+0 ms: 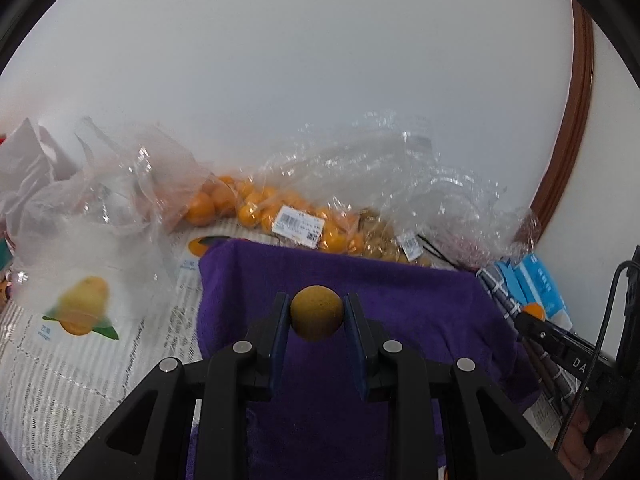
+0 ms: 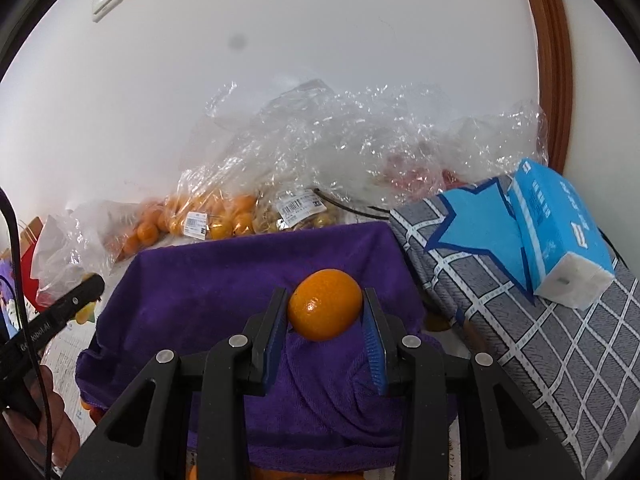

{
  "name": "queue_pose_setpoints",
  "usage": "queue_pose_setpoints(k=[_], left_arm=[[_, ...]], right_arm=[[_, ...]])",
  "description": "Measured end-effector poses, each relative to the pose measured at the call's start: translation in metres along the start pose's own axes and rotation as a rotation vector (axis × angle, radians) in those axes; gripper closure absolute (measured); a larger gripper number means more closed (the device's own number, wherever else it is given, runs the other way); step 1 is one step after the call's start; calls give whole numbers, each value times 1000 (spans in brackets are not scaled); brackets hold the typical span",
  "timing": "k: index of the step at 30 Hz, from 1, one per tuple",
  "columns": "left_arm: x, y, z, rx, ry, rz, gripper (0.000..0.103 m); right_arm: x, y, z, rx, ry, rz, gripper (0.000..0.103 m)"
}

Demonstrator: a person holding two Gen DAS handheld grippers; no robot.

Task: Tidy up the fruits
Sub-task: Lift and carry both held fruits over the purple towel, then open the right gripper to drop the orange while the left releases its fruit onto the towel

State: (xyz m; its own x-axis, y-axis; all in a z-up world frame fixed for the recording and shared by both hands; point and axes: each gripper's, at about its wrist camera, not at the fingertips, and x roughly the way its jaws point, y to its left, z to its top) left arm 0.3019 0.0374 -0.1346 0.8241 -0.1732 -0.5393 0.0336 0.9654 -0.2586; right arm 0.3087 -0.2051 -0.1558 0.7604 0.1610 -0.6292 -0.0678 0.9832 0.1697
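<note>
My left gripper (image 1: 317, 312) is shut on a small brownish-yellow round fruit (image 1: 317, 317) and holds it above a purple towel (image 1: 400, 300). My right gripper (image 2: 325, 308) is shut on a bright orange (image 2: 325, 309) above the same purple towel (image 2: 200, 280). The right gripper also shows at the right edge of the left wrist view (image 1: 534, 314), with the orange (image 1: 535, 311) at its tip. The left gripper's tip (image 2: 90, 286) shows at the left of the right wrist view. Clear bags of oranges (image 1: 256, 208) and of small yellow fruit (image 2: 296, 212) lie behind the towel by the wall.
A crumpled clear plastic bag (image 1: 92, 208) lies at the left on a printed fruit-pattern sheet (image 1: 80, 360). A blue tissue pack (image 2: 556, 232) sits on a grey checked cloth (image 2: 540, 340) at the right. A brown wooden door frame (image 1: 572, 120) stands at the right.
</note>
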Motion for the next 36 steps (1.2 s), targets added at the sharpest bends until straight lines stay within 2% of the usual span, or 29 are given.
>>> queue_pose_setpoints(k=[10,25,36], left_arm=[[14,-11,-12,78,79,46,77],[25,-5,-17,64,179,48,77],[30,-7,-20,80,204,67,77]], right_arm=[[25,3,-14,-27,79,-35,67],[45,6,-25,-39,164,-39,67],[51,7,-27,-43,189,-52,67]])
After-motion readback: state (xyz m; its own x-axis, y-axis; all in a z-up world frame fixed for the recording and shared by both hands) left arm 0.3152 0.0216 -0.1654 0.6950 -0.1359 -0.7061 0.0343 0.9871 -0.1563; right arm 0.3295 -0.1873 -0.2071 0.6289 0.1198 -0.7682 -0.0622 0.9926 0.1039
